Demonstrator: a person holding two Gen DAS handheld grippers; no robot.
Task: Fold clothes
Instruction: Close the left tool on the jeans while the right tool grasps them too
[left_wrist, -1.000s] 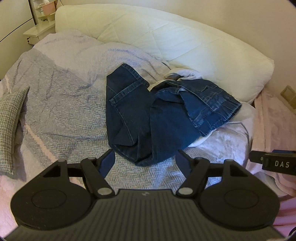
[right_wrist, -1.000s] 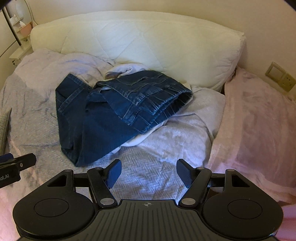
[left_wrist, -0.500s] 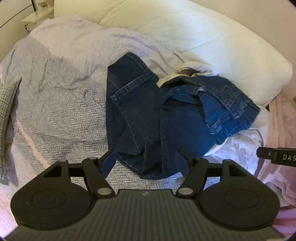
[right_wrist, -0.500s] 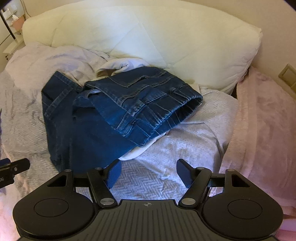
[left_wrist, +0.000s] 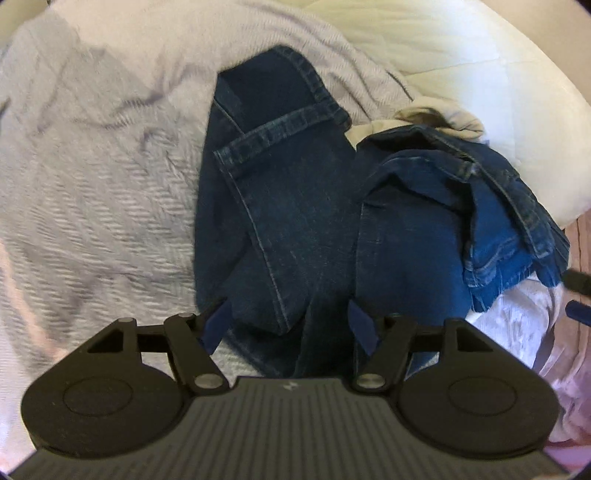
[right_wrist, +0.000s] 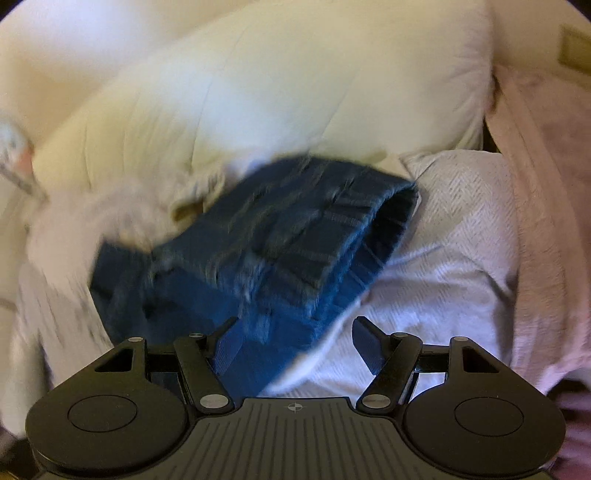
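Dark blue jeans lie crumpled on a grey herringbone bedspread; one leg runs toward the upper left and the waist end is bunched at the right. My left gripper is open, low over the near fold of the jeans, its fingertips straddling the denim. In the blurred right wrist view the bunched waist end of the jeans fills the middle. My right gripper is open just in front of its near edge, with the left fingertip over denim and the right one over the bedspread.
A big cream pillow lies right behind the jeans. A pale garment pokes out from under them. A pink blanket covers the bed at the right. Part of the other gripper shows at the left wrist view's right edge.
Both grippers have moved forward and down toward the jeans, which now fill far more of each view. The right wrist view blurs from fast motion. Both stay open.
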